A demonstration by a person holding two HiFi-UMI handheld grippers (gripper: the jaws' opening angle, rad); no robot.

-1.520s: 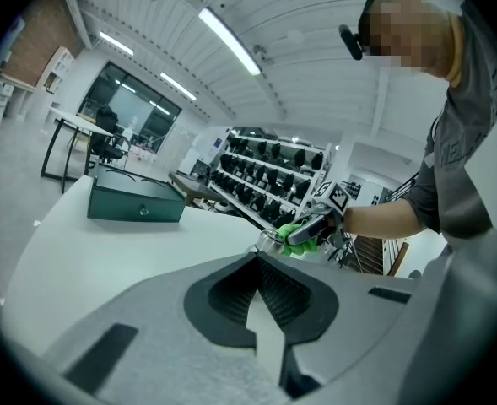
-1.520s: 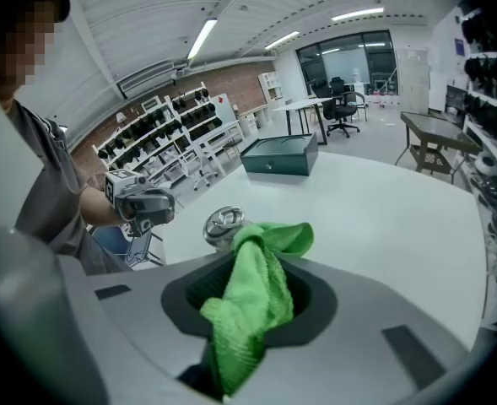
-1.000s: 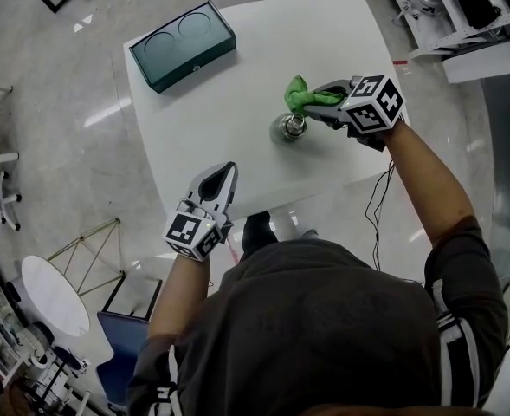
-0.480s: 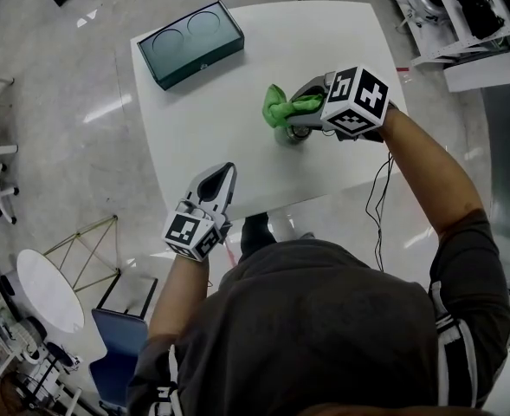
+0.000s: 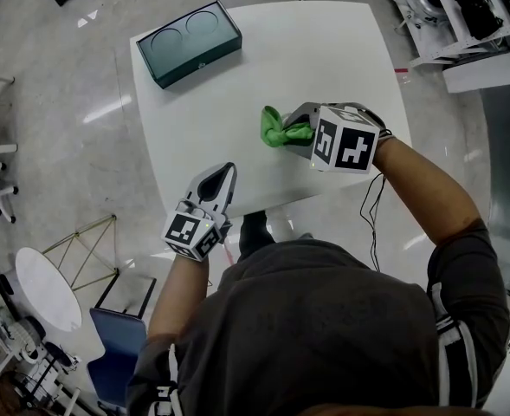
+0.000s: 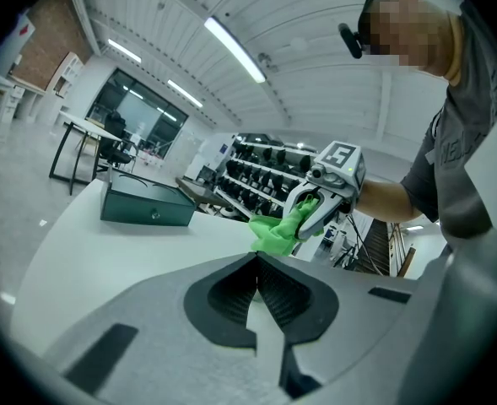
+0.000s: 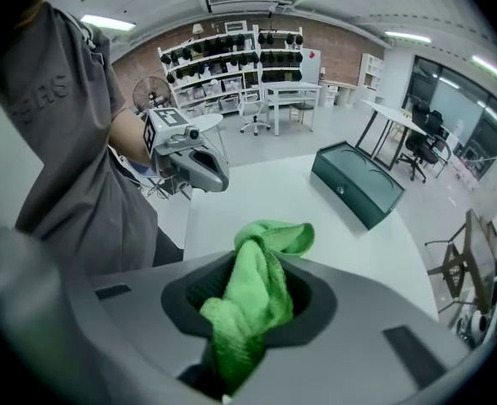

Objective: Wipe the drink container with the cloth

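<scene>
Two tools are in view at the white table. The right tool is clamped on the green cloth above mid-table, and the drink container is probably hidden beneath it. The left tool hovers at the near edge with its jaws together and nothing between them. A dark green box sits at the far corner.

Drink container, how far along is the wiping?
Done: cloth is gripped in the right tongs. In hand: it is held over the table, where the container is hidden, so contact is unclear. To do: wiping can't be called finished; left tongs are shut, empty, near the table edge.
</scene>
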